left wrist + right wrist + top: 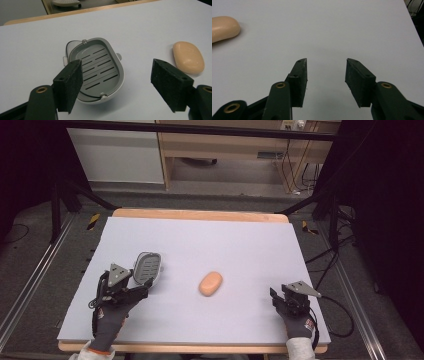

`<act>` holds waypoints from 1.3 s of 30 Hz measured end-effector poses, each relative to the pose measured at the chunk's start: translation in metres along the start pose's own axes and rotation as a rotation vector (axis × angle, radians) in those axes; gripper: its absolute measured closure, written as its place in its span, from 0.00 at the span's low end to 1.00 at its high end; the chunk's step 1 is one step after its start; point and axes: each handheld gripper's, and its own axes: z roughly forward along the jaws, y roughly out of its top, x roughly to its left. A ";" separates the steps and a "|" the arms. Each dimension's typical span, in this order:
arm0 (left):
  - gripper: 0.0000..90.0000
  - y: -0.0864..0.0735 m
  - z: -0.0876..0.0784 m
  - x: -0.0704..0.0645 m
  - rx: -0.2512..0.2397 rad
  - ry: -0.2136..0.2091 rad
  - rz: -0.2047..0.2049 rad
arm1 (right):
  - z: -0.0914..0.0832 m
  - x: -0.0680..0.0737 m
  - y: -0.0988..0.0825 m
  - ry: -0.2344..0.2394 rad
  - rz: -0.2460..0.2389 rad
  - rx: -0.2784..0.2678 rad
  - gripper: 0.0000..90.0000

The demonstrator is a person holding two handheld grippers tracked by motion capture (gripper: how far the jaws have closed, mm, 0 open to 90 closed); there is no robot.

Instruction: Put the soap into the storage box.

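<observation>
Two claws over a pale desk (pixel 240 245); left claw (pixel 116 82) wide open above a grey soap dish (pixel 96 68), holding nothing; right claw (pixel 326 80) part open, empty; peach soap (pixel 210 283) between them

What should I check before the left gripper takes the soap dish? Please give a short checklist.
1. Left gripper jaws open wide: ok.
2. Soap dish between the jaws, pads not yet touching it: ok.
3. Slotted insert seated level in the dish: cannot tell.
4. Soap lies apart from the dish, clear of the jaws: ok.
5. Right gripper empty, away from the dish: ok.
6. Table cover flat around the dish: ok.
</observation>
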 end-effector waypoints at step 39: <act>0.31 0.036 0.040 -0.054 0.025 -0.072 0.082 | -0.001 -0.001 0.000 -0.006 -0.004 0.001 0.63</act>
